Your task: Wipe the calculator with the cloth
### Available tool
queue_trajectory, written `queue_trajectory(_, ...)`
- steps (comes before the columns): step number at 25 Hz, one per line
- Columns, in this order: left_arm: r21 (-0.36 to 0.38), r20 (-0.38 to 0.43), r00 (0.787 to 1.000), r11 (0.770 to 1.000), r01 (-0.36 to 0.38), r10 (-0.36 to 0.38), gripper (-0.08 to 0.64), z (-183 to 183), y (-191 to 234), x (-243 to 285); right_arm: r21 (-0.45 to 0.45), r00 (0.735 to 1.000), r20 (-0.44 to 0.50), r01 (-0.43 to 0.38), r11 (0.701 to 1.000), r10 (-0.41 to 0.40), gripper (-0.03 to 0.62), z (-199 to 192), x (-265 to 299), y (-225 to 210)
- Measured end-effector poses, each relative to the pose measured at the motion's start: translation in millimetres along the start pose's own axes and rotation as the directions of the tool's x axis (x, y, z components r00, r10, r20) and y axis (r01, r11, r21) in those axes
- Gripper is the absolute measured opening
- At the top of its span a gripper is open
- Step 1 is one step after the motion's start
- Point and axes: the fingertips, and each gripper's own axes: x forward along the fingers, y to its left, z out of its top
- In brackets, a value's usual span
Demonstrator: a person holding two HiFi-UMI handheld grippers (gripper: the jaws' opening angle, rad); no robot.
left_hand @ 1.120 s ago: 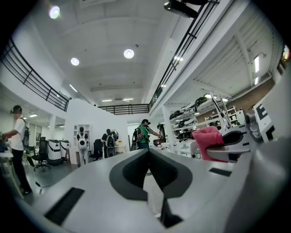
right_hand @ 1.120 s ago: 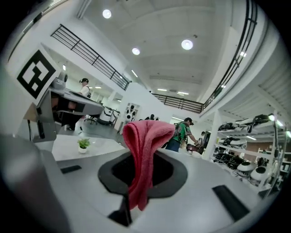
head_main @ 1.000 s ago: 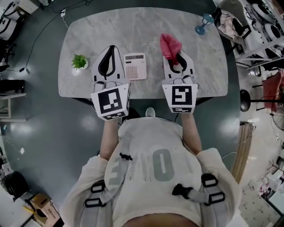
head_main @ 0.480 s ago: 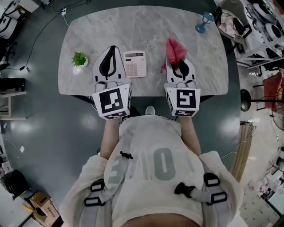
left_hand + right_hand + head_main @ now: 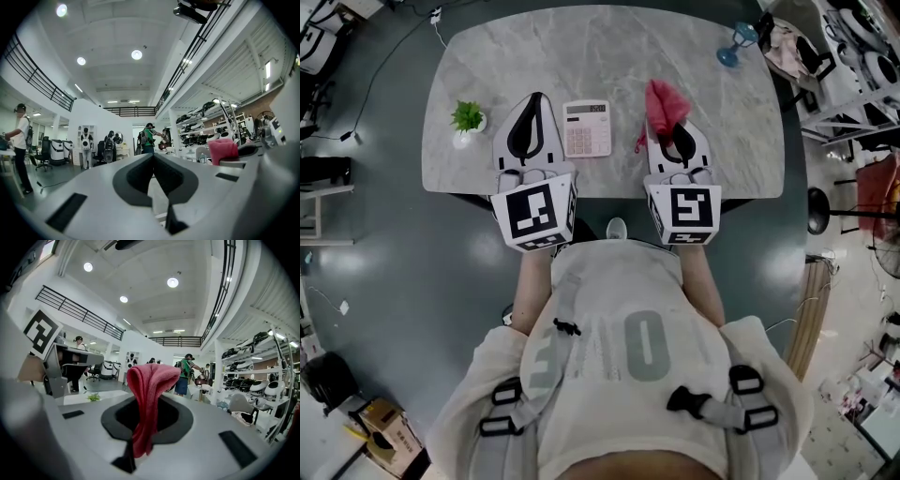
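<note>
Cloth (image 5: 149, 380) clamped between right gripper's (image 5: 670, 127) fingers (image 5: 201, 427); calculator (image 5: 586, 129) apart to their left.

Count: table (image 5: 609, 56) 1; calculator (image 5: 586, 128) 1; red cloth (image 5: 664, 99) 1; potted plant (image 5: 468, 117) 1; blue stemmed glass (image 5: 738, 44) 1. Grippers 2: left gripper (image 5: 534, 97), right gripper (image 5: 673, 124).

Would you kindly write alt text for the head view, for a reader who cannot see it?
From above: a person at a grey table holds a red cloth in the shut right gripper, beside a calculator lying between the grippers. The left gripper is shut and empty; a plant stands to its left.
</note>
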Motion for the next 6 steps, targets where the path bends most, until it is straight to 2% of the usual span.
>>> queue_trajectory(6, -0.003, 0.005, 1.000, 1.000, -0.011, 0.011, 0.020, 1.4, 6.4, -6.4, 0.008, 1.000, -0.013, -0.003, 1.000, 0.003, 0.055, -4.4, -0.9, 3.3)
